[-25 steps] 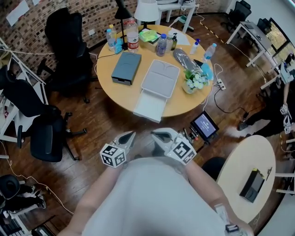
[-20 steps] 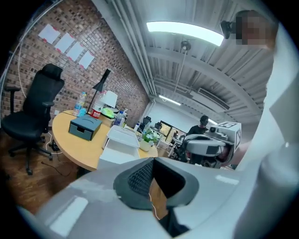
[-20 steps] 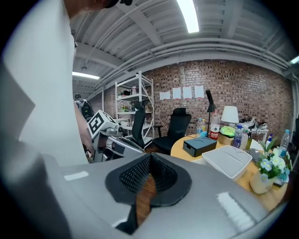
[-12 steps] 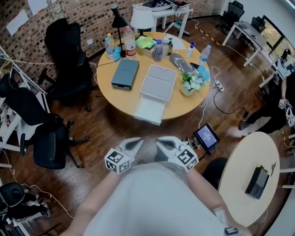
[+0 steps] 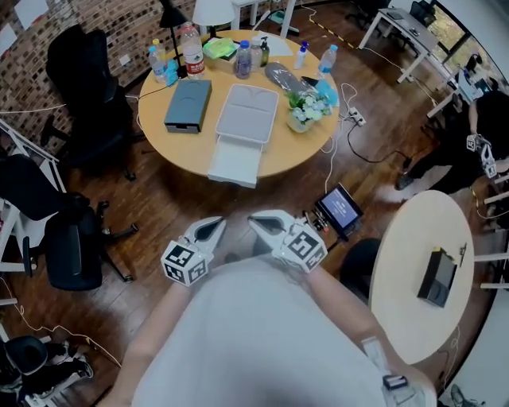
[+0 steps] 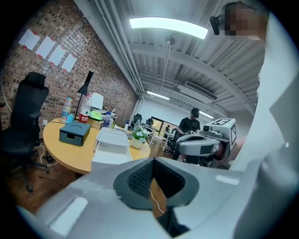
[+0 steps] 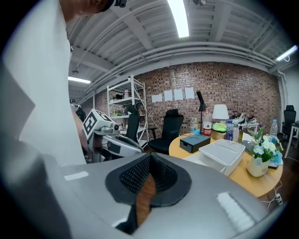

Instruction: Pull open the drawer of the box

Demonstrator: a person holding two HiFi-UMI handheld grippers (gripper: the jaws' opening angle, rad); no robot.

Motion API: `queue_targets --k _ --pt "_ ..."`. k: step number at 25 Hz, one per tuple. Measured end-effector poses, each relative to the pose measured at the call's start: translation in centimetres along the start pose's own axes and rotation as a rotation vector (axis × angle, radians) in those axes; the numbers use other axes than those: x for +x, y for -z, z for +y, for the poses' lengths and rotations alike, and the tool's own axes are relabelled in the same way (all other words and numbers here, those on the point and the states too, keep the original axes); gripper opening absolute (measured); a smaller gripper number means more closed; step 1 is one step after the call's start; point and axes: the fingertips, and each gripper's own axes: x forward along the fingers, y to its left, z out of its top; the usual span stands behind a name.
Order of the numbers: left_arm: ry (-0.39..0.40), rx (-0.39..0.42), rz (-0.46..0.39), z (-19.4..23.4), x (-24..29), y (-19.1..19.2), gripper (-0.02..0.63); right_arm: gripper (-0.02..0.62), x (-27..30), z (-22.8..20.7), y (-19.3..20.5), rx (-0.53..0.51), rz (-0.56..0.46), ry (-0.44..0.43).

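Observation:
The white box [image 5: 247,114] lies on the round wooden table [image 5: 183,151], and its drawer [image 5: 235,161] stands pulled out past the table's near edge. In the right gripper view the box [image 7: 227,151] is at right, across the room. Both grippers are held close to the person's chest, well away from the table. My left gripper [image 5: 213,227] is shut with nothing in it, its pads together [image 6: 153,179]. My right gripper [image 5: 261,223] is beside it, jaws also shut and empty [image 7: 145,179].
A grey-blue box [image 5: 188,103], several bottles [image 5: 191,49], a lamp [image 5: 215,12] and a flower pot [image 5: 300,111] share the table. Black office chairs [image 5: 75,238] stand at left. A small screen [image 5: 339,208] sits on the floor, with a second round table [image 5: 413,270] at right.
The table has drawn further away and up in the head view, as the person has backed off. Both grippers stay shut near the chest.

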Motion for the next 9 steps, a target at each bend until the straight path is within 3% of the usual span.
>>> queue_targets --k 9 --pt "-0.016 -0.014 0.003 0.53 -0.7 0.49 0.005 -0.002 0.54 0.64 -0.5 0.013 -0.015 -0.008"
